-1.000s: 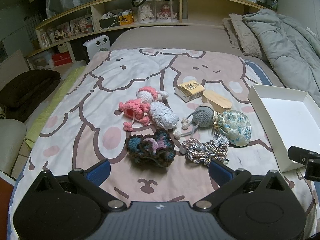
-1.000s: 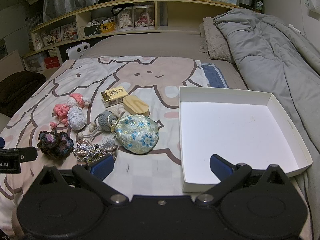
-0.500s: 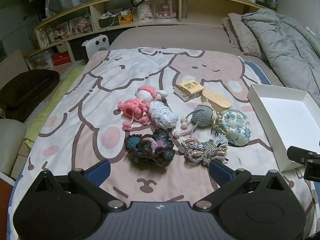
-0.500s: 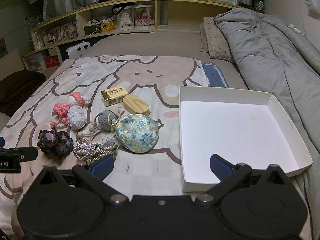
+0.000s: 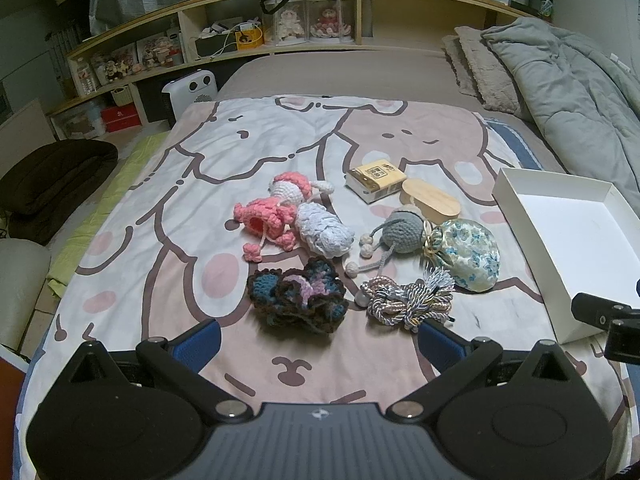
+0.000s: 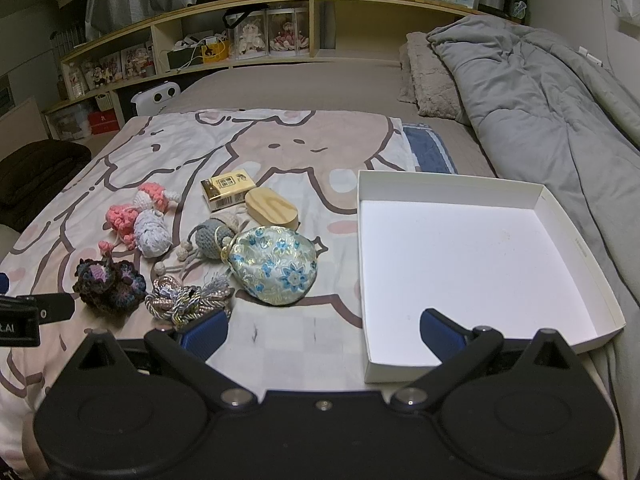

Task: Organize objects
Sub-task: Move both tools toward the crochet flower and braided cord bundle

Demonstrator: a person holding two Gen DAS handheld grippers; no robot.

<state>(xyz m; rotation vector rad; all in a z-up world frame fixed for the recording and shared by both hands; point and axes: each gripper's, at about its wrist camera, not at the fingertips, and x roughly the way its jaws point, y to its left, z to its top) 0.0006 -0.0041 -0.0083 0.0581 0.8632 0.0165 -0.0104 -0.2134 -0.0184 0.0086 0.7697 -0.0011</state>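
Observation:
A cluster of small items lies on the cartoon bedspread [image 5: 160,208]: a dark crochet flower [image 5: 297,300], a knotted cord bundle [image 5: 408,300], a floral pouch [image 5: 472,254], a grey crochet ball [image 5: 402,230], a pink crochet piece [image 5: 266,218], a white crochet piece [image 5: 324,232], a yellow pack [image 5: 374,178] and a wooden oval case [image 5: 430,202]. The empty white box [image 6: 472,256] sits to their right. My left gripper [image 5: 318,346] is open, just short of the flower and cords. My right gripper [image 6: 322,336] is open over the box's near left corner.
A grey duvet [image 6: 540,92] and pillows [image 6: 432,76] lie heaped along the right side of the bed. Shelves [image 5: 280,28] with dolls and clutter run behind the bed. A dark cushion [image 5: 52,176] and a white heater [image 5: 192,90] stand off the left side.
The left gripper has crept slightly forward toward the crochet flower and cords. The right gripper has stayed nearly still.

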